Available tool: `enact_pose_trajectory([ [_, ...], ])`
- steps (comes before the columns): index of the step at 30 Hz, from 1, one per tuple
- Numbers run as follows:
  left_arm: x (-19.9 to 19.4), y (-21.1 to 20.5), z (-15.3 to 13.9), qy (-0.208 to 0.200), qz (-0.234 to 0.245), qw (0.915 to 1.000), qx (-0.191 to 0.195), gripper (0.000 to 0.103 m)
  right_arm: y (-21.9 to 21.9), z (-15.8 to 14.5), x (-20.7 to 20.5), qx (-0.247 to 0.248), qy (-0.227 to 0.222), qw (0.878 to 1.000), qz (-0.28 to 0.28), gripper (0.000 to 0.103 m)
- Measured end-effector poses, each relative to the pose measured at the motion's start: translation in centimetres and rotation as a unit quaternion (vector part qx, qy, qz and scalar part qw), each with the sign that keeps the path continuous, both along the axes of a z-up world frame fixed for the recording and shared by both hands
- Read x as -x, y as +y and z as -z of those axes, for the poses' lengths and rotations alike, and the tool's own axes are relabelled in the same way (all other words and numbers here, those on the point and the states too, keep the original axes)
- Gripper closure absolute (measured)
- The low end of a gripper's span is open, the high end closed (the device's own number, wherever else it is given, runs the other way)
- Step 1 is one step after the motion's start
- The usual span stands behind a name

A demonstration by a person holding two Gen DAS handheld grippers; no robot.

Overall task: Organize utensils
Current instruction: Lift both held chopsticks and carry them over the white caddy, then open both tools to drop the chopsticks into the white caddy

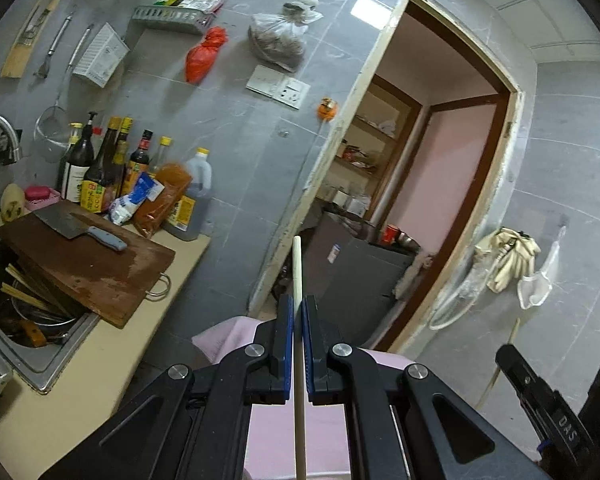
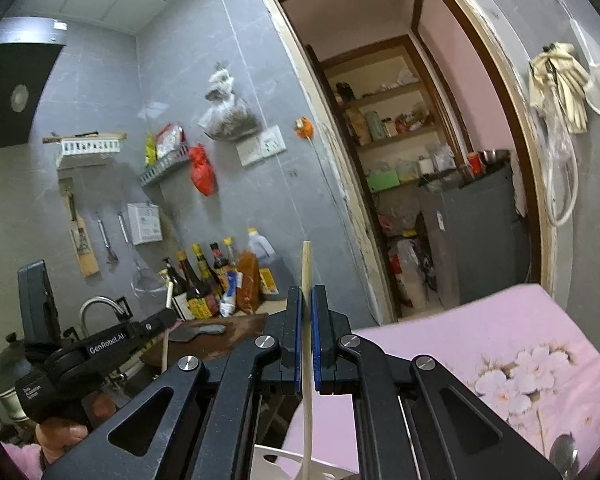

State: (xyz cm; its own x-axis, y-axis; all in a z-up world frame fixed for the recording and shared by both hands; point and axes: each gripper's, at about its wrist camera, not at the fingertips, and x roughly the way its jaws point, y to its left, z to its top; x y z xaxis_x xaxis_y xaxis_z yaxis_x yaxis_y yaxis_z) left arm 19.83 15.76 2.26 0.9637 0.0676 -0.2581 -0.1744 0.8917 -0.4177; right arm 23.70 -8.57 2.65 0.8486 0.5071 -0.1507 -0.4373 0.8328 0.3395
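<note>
A pale chopstick (image 1: 298, 280) is standing upright between the blue-padded jaws of the left gripper (image 1: 299, 312), which are clamping it, its tip pointing toward twelve o'clock. The right gripper (image 2: 307, 304) is pinching a second chopstick (image 2: 306, 268) the same way, jaws closed on its shaft. Below both, a pink floral cloth (image 2: 500, 344) is spreading toward five o'clock. At nine o'clock in the left wrist view, a cleaver (image 1: 80, 228) is lying on a wooden cutting board (image 1: 100, 268) that is bridging a dish-filled sink (image 1: 28, 344), with sauce bottles (image 1: 112, 164) crowding behind it. A doorway (image 1: 432, 152) is opening at one o'clock.
</note>
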Motion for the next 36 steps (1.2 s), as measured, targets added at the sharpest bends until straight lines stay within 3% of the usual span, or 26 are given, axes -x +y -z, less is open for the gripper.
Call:
enact_pose_trajectory([
  [7,-1.0,-1.1,1.6,-0.006,-0.033,0.9992,-0.024,0.098,0.4,1.4,-0.6,0.019,0.005,1.0,0.008,0.099],
  [15,-0.7,-3.3,2.7,-0.014,-0.041,0.996,-0.078,0.098,0.5,2.7,-1.0,0.026,0.016,1.0,0.006,0.099],
  [30,0.8,-4.4,2.4,0.036,0.028,0.9936,-0.103,0.097,-0.2,3.5,0.0,0.052,0.036,0.998,-0.01,0.096],
  [33,1.3,-4.4,2.2,0.053,0.042,0.993,-0.097,0.084,-0.8,2.8,0.6,0.057,0.031,0.998,-0.01,0.078],
  [36,2.0,-4.2,1.8,0.055,0.044,0.9937,-0.087,0.068,-2.0,1.9,1.2,0.055,0.026,0.998,-0.005,0.071],
])
